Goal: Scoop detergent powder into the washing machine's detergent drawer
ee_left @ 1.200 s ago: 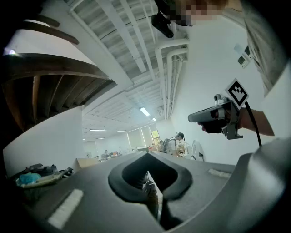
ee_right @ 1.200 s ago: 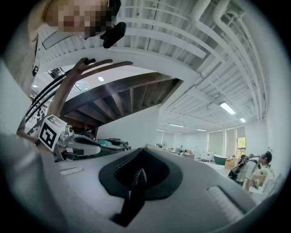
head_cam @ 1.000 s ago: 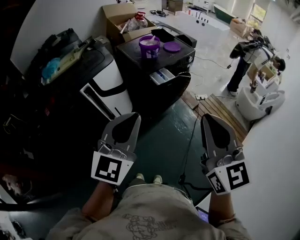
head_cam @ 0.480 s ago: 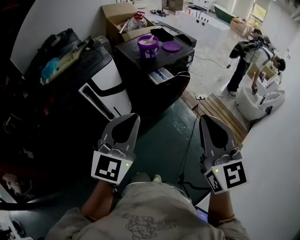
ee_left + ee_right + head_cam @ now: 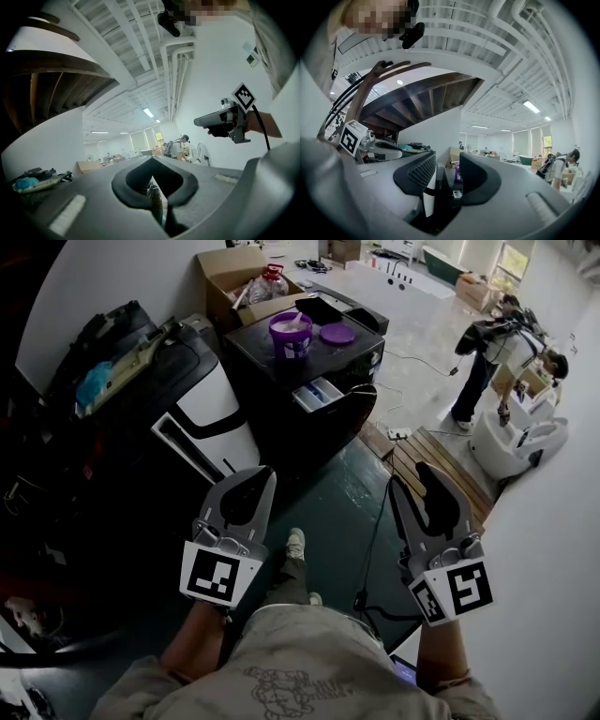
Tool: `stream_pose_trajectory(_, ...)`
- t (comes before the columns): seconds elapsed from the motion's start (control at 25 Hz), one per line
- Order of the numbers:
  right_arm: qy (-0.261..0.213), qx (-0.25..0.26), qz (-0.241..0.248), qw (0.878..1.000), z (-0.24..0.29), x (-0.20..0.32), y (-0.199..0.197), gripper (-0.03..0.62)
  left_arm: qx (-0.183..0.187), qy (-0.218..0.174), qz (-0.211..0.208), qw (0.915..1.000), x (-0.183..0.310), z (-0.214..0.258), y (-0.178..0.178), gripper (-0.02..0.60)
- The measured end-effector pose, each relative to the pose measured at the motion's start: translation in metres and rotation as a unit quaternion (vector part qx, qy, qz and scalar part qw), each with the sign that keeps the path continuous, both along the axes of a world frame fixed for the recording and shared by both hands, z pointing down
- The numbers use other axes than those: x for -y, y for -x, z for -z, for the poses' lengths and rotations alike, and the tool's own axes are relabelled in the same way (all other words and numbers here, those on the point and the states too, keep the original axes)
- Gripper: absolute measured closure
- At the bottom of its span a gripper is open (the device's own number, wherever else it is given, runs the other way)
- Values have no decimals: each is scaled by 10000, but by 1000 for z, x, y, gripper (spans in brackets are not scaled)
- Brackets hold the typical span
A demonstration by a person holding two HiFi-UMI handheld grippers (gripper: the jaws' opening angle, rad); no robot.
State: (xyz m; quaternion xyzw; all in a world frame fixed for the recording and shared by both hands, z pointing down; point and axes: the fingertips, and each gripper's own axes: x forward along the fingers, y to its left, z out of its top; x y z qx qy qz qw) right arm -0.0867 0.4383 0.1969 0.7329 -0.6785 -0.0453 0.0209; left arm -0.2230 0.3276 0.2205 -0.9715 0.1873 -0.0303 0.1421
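Our right gripper [image 5: 411,476] has just spread its jaws, empty and ready to grasp, while our left gripper [image 5: 255,474] is closed on nothing. The round purple plastic detergent tub [image 5: 291,334] and the white detergent drawer [image 5: 316,393] (seemingly pulled out) sit well ahead, on the black washing machine [image 5: 281,381].

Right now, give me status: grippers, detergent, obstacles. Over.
Left gripper shut, empty. Right gripper jaws just opened, nothing between. Purple detergent tub lidless on washing machine, drawer open, both untouched ahead. Black cable on floor ahead.

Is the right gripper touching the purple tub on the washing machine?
Apart. The head view shows the right gripper, its empty jaws just opened, near the person, with floor between it and the purple tub.
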Motion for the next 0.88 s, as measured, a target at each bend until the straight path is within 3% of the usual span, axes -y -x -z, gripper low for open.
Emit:
stream_pose_trajectory(0.4,210,-39,8,9998,-11,65,-34,407,-27,48,-141,9999,66,-11,-40,581)
stream_pose_trajectory(0.88,588,87,-43,9982,-19,218,-93,411,153,159,-272,9994,220,-17,-101,581)
